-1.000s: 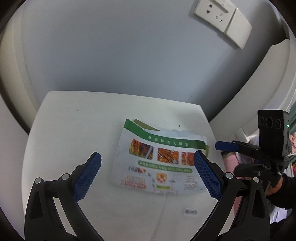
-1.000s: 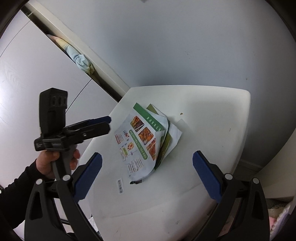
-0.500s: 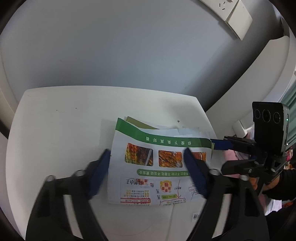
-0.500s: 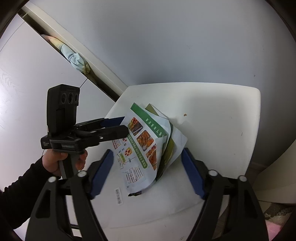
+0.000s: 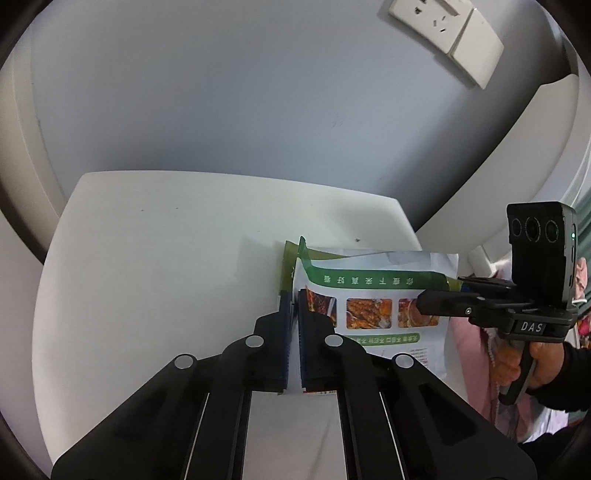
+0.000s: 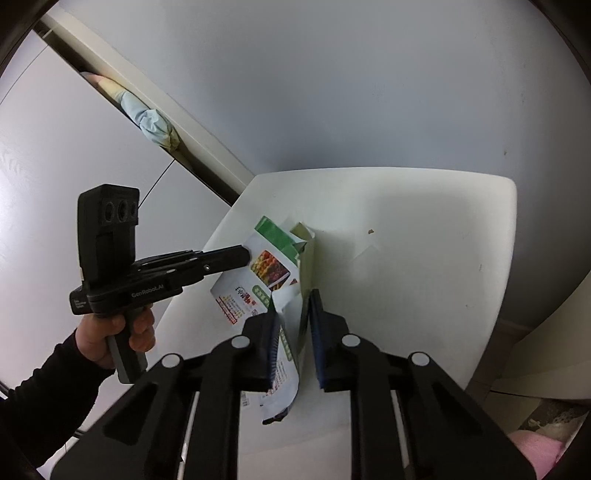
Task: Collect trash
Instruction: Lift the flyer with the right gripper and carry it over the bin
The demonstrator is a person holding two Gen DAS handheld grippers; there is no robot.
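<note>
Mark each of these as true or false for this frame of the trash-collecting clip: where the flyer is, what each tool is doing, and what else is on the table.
1. Both tools grip the same bundle of papers. True: the left tool is shut on one edge of the flyer, and the right tool is closing on the opposite edge.
2. The flyer lies flat on the table. False: it is buckled upward between the tools above the white table.
3. The flyer has a green band and food photos. True.
4. A wall socket is visible behind the table. True: the socket sits high on the wall.
5. A cup stands beside the papers. False: no cup appears.
</note>
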